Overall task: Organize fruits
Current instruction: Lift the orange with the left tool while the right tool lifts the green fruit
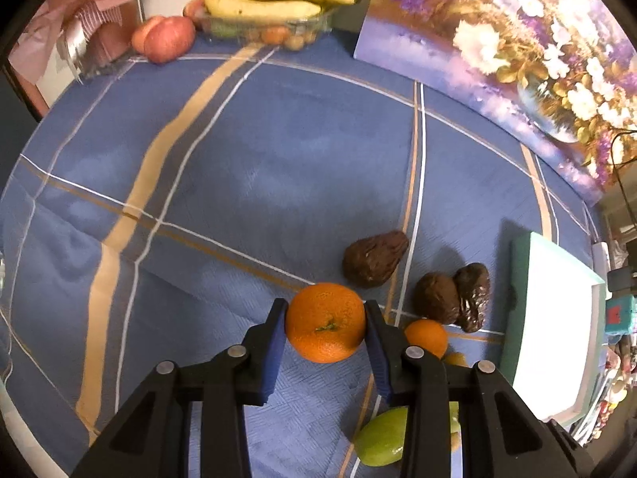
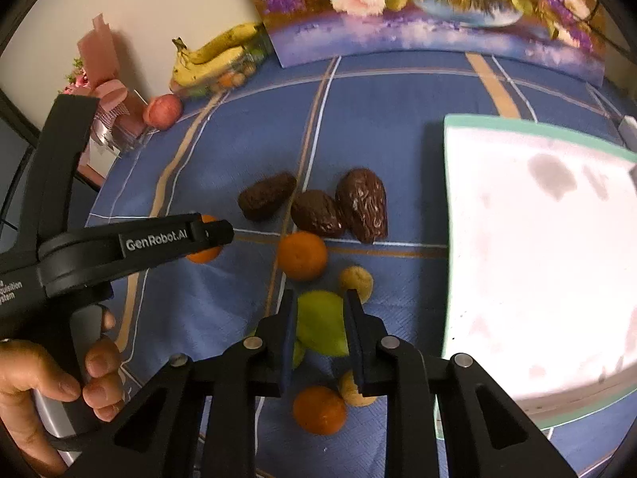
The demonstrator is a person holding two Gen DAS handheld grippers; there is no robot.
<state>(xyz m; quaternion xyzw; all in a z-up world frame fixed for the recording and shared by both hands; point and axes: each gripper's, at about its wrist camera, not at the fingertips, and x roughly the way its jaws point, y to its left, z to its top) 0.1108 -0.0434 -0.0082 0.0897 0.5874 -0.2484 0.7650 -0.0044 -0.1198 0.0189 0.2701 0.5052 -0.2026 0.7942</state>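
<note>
The left claw is clamped on a large orange, its blue pads pressed against both sides of the fruit, which sits on the blue checked cloth of the table. The right claw is clamped on a green fruit in the same way, low over the cloth. Taking the white tray with its green rim as landmark, the green fruit lies just beside its near left edge, and the large orange lies farther out on that same side. Three wrinkled brown fruits lie left of the tray's far corner, with a smaller orange between them and the green fruit.
</note>
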